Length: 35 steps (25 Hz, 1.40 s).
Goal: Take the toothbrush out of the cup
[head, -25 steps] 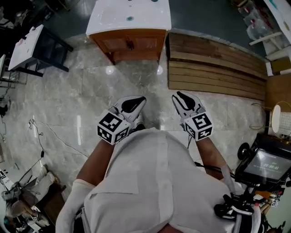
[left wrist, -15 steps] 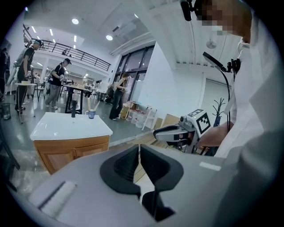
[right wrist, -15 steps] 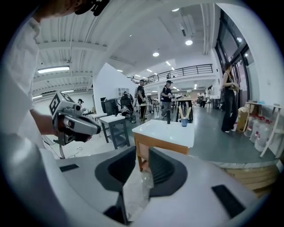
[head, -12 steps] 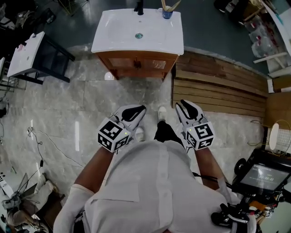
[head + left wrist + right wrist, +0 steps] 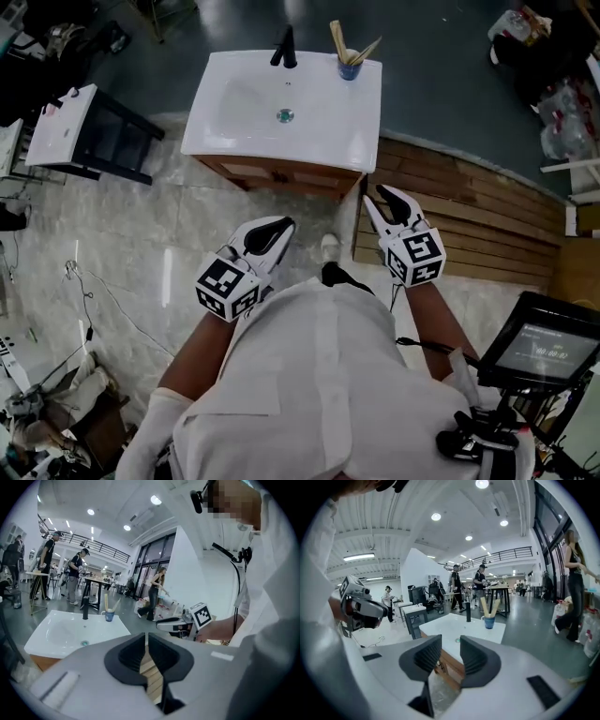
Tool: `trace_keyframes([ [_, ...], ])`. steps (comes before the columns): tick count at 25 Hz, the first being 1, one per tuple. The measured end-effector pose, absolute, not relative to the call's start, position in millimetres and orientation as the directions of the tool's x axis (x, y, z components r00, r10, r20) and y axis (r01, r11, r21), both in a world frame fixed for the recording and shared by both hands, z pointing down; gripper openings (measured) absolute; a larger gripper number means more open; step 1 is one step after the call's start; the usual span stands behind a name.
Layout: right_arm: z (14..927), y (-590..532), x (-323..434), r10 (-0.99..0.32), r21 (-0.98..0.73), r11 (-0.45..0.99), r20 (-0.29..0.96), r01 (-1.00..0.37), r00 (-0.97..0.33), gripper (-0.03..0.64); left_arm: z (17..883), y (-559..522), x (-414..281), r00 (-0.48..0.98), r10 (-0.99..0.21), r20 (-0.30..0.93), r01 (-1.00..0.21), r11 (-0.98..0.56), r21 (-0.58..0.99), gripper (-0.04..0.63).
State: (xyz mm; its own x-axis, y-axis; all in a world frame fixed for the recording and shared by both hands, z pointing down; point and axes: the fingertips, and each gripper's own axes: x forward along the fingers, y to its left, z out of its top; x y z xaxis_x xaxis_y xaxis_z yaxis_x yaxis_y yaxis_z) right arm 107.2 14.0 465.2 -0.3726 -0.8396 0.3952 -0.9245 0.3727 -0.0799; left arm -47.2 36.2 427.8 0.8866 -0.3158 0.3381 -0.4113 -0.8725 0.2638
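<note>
Approach: pale toothbrush (image 5: 337,39) stands in small blue cup (image 5: 349,67) on white basin top (image 5: 234,103), well ahead. L gripper (image 5: 272,230) shut, empty; R gripper (image 5: 386,195) jaws just been opening, nothing btwn. Next: reach, pinch handle, lift.

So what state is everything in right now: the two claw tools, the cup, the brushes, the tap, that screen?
Left gripper: shut, nothing between its jaws.
Right gripper: open, jaws have just been opening, nothing between them.
Cup: upright on the far right corner of the sink top.
Toothbrushes: two, standing in the cup, leaning apart.
Faucet: no water seen running.
Monitor: lit.
</note>
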Motion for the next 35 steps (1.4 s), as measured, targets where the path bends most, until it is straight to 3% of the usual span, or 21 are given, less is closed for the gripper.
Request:
trace_keyframes([
  [11, 474.6, -168.9, 197.2, -0.86, -0.115, 0.352, 0.351, -0.929, -0.37, 0.167, 426.7, -41.7, -6.8, 0.822, -0.447, 0.352, -0.545, -0.797, 0.26, 0.008],
  [24, 486.1, -326.2, 241.2, -0.913, -0.176, 0.205, 0.32, -0.963, -0.253, 0.215, 417.2, -80.9, -54.3, 0.716, -0.59, 0.373, -0.685, -0.697, 0.213, 0.008],
  [35, 495.3, -369.2, 253.3, -0.94, -0.271, 0.062, 0.306, -0.961, -0.147, 0.208, 425.9, -74.0, -87.5, 0.646, -0.645, 0.408, -0.754, -0.622, 0.211, 0.008],
])
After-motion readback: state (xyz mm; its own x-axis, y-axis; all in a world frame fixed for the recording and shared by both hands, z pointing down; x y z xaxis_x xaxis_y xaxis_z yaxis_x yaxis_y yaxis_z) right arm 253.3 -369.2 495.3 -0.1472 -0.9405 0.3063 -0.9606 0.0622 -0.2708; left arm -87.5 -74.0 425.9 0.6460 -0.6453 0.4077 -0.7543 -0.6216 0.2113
